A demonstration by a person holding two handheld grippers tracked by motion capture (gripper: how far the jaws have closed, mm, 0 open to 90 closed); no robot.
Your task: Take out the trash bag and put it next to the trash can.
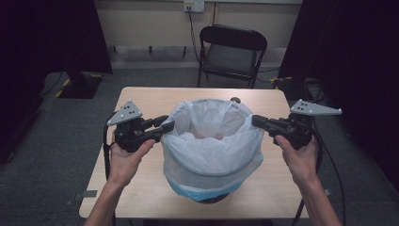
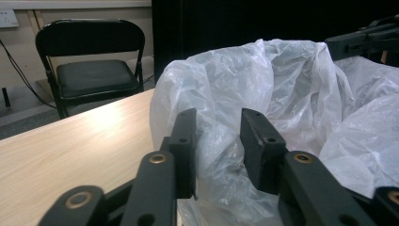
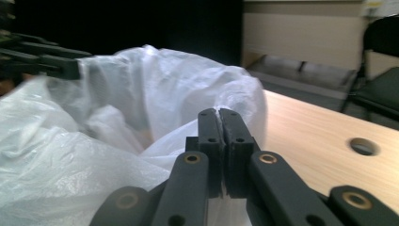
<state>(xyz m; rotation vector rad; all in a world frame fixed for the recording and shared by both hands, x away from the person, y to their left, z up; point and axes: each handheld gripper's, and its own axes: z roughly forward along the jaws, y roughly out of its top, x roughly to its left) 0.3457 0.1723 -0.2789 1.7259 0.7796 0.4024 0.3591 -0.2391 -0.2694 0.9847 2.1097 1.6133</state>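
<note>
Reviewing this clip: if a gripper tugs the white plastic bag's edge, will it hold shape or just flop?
The white plastic bag looks thin, translucent and crumpled, so it would likely flop and stretch. The right gripper pinches a sliver of film between closed jaws, which suggests it compresses to almost nothing. It probably weighs little and could slip.

My forearms are bare, no sleeves. Each hand carries a black gripper: the left gripper (image 1: 167, 126) and right gripper (image 1: 256, 121) each wear a grey three-cornered plate dotted with holes, brass-ringed pivots on the flat black links, and a black cable trailing back.
</note>
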